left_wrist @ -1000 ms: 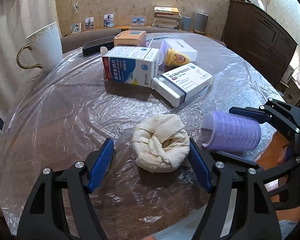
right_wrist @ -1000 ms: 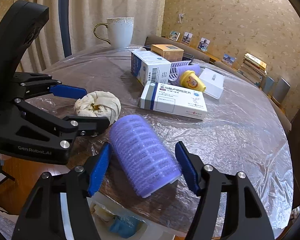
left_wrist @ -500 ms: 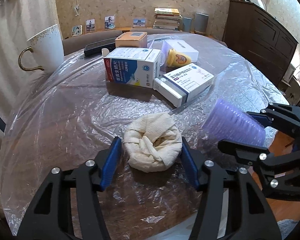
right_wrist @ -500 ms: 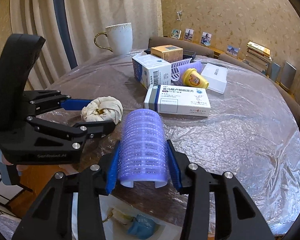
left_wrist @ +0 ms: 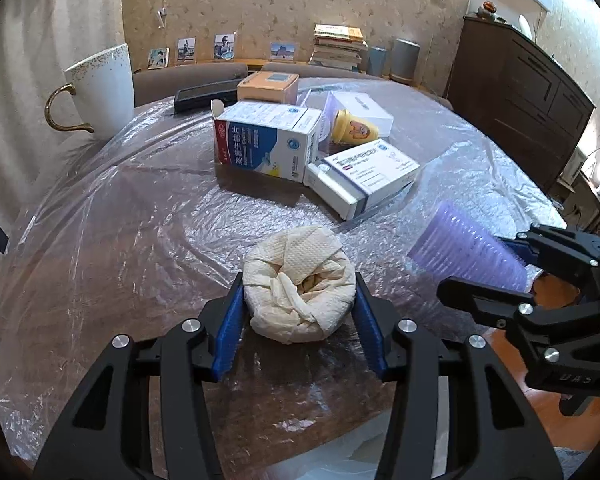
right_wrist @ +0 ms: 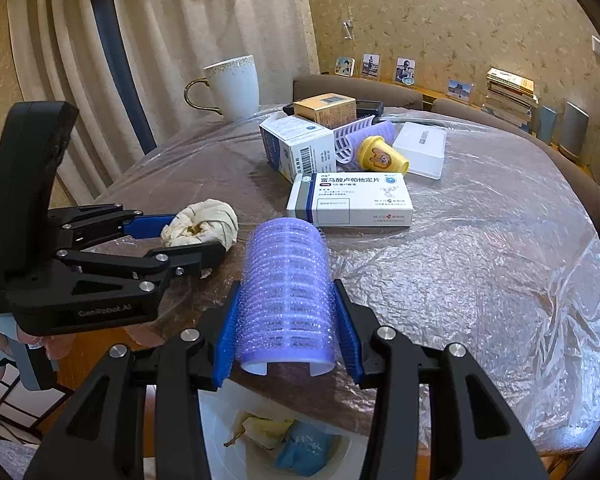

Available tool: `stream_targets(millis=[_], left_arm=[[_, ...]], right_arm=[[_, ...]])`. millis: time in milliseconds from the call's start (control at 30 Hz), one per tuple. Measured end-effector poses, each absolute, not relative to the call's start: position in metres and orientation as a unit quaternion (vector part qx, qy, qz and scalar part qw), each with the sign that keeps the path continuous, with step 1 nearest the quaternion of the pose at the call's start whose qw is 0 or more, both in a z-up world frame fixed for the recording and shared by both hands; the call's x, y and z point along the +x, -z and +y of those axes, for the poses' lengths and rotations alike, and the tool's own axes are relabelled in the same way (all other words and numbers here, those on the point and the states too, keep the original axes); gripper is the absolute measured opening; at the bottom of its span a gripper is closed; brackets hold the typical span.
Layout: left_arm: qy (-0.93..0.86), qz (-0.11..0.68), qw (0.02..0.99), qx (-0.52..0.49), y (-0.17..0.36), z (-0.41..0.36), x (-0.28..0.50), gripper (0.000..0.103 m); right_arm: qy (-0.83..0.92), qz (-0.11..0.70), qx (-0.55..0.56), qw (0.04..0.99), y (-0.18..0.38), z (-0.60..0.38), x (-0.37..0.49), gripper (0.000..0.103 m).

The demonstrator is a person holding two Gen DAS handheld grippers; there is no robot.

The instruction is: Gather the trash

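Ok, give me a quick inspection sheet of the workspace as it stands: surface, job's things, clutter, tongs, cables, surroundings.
Surface: round table under crinkled clear plastic.
Job's things: wadded tissue and purple hair roller at the near edge; white bin below, trash inside.
Clutter: medicine boxes, yellow cup, white mug.
Tongs: left tongs closing, pads against the tissue; right tongs clamp the roller.
Cables: nothing seen.
Surroundings: curtain, stacked books, dark cabinet.
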State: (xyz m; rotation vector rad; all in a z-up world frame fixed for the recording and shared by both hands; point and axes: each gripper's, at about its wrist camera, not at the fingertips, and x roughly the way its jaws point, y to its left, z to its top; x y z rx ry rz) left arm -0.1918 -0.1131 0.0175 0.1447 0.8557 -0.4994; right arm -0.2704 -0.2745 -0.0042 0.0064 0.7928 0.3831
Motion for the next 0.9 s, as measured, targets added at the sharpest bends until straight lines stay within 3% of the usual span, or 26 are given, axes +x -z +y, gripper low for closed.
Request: stream_targets(millis=[900], left_arm=[[0.232, 0.407, 0.882, 0.046, -0.037, -0.112, -0.256, 0.051]], right_arm=[[-0.192, 0.401, 0.024, 0.895, -0.003, -0.297, -0.322, 0.043]])
